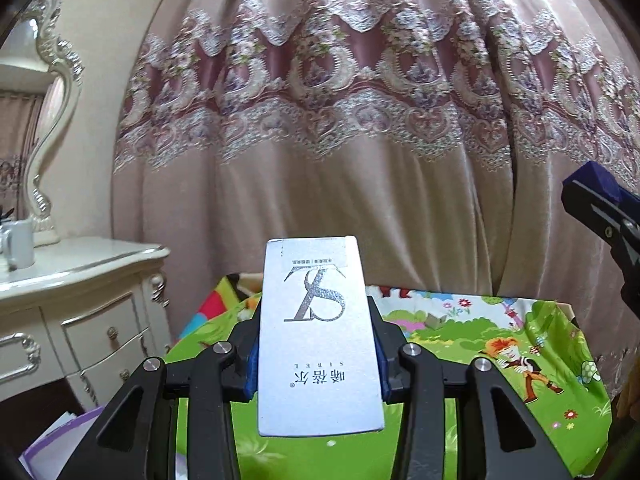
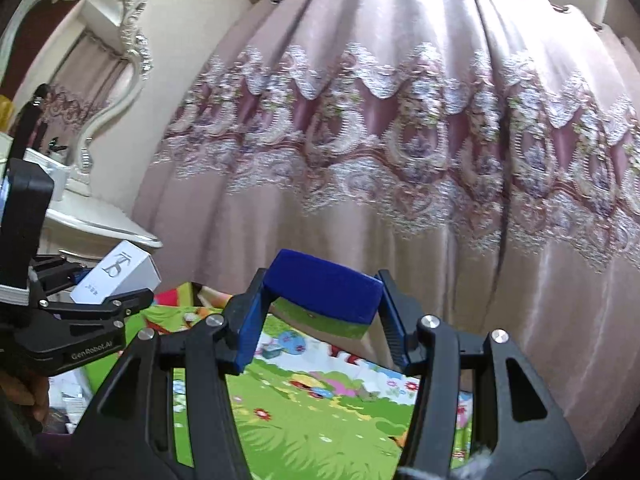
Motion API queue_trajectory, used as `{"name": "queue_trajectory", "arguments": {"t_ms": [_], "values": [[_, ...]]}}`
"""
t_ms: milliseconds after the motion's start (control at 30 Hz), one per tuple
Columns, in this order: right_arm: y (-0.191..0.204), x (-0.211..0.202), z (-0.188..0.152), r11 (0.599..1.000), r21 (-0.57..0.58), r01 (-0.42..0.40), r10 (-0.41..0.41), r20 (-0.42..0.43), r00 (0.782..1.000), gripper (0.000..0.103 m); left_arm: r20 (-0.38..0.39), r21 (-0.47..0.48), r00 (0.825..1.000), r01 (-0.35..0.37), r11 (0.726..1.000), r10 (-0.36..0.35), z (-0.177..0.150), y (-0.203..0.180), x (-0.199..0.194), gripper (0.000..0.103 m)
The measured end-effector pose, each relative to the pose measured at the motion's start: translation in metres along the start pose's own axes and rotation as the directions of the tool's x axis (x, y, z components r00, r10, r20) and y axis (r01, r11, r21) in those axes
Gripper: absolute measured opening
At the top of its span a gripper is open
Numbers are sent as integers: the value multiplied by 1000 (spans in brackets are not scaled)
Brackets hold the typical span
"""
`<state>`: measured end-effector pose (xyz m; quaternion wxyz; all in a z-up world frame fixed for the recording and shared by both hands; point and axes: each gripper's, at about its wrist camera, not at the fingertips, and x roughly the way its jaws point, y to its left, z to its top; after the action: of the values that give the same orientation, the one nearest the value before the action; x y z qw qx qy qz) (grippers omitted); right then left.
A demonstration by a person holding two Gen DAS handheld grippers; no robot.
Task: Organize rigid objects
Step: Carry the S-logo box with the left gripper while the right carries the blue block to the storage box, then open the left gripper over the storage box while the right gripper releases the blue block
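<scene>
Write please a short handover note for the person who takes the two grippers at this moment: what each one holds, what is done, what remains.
Left gripper: shut on the silver box, lifted above the cartoon-print cloth, logo upside down to the wrist camera.
Right gripper: shut on the blue box, also lifted above the same cloth.
Both point toward the pink curtain; the white dresser is on the left.
Done: both boxes are picked up.
Left: set each one down; no destination is visible in these views.

L claw (image 1: 316, 354): blk, blue pads, silver screws | R claw (image 2: 320, 320): same | "GenRobot.AI" mark
</scene>
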<state>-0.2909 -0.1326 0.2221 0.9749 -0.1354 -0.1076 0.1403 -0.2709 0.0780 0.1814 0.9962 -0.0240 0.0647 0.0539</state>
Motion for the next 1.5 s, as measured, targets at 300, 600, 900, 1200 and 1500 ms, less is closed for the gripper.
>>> {"name": "queue_trajectory", "arguments": {"t_ms": [300,600,900,1200,1500], "values": [[63,7,5,974,-34,-223,222,-19,975,56,-97,-94,990,-116,989,107,-21,65,-12,43],[122,24,1,885,-28,-464,459,-97,883,56,-201,-156,956,-247,956,214,-54,119,-28,43],[187,41,-18,732,31,-681,664,-255,702,56,-380,-214,884,-371,904,273,-100,173,-32,43],[245,50,-60,595,92,-799,747,-431,506,57,-534,-290,804,-464,837,261,-142,218,-34,43],[270,45,-84,491,130,-862,783,-499,370,56,-590,-271,758,-512,815,279,-154,234,-33,43]]}}
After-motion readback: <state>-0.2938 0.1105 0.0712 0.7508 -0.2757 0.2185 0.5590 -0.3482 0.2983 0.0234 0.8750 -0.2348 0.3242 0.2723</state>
